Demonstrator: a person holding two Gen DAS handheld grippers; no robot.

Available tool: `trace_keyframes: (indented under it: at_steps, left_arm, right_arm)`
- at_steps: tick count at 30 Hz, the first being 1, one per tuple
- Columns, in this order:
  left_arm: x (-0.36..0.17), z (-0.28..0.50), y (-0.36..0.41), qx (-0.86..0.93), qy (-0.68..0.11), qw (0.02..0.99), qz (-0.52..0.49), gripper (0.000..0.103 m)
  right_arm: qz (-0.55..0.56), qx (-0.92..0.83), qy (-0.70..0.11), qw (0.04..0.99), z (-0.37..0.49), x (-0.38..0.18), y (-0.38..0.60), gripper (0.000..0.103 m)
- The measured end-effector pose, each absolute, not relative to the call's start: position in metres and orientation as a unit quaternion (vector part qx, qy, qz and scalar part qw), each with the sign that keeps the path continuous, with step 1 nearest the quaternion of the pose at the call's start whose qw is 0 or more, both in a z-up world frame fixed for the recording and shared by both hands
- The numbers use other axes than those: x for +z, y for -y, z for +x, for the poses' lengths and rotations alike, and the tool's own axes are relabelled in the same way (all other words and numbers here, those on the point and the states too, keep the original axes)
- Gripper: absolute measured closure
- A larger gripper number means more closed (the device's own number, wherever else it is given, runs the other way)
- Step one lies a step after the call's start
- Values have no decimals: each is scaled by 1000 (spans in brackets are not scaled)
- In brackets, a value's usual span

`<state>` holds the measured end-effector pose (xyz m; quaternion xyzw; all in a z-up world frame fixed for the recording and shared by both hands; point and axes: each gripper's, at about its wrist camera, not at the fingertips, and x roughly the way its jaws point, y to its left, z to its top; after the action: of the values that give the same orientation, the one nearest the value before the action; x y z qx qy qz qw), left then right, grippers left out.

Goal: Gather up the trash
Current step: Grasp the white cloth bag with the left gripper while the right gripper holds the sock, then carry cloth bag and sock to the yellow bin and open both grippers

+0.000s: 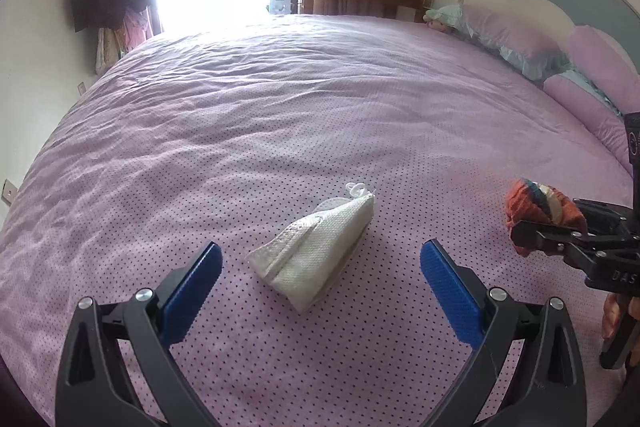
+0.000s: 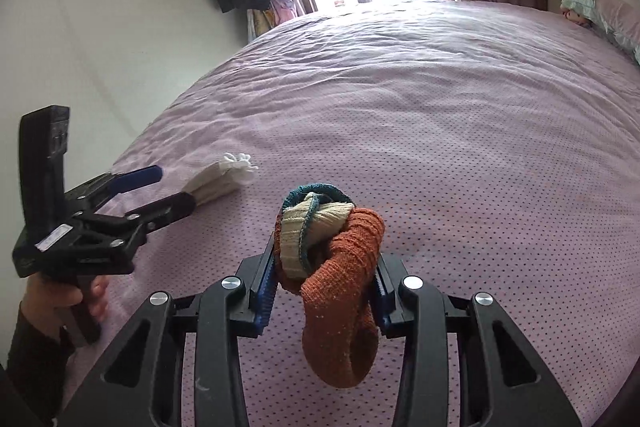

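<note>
Sock (image 2: pixel 340 267) sits clenched between the right gripper (image 2: pixel 324 287) pads — orange toe hangs below, so keep squeeze firm, lift straight. Left gripper (image 1: pixel 320 267) is spread wide, nothing held; mask (image 1: pixel 316 251) lies on the bedspread (image 1: pixel 280 107) btwn its fingers — lower, centre, then close.

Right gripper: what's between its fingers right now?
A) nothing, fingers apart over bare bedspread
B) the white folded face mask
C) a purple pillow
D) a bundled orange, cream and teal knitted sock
D: in the right wrist view the right gripper has its fingers pressed on the bundled orange, cream and teal knitted sock, while the white folded face mask lies loose on the purple dotted bedspread.
</note>
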<state>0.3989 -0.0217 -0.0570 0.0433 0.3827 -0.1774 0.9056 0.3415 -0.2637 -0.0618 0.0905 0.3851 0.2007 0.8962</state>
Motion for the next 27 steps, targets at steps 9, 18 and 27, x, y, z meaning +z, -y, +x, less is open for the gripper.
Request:
trace_keyframes:
  at_steps: [9, 18, 27]
  left_arm:
    - [-84, 438, 26, -177, -428, 885, 48, 56]
    - [-69, 391, 26, -241, -414, 878, 16, 81]
    - [-39, 275, 64, -300, -381, 874, 31, 81]
  right_arm:
    - [92, 202, -382, 897, 339, -62, 258, 64]
    - [97, 210, -376, 897, 318, -54, 257, 64]
    - [105, 217, -359, 902, 224, -26, 270, 64]
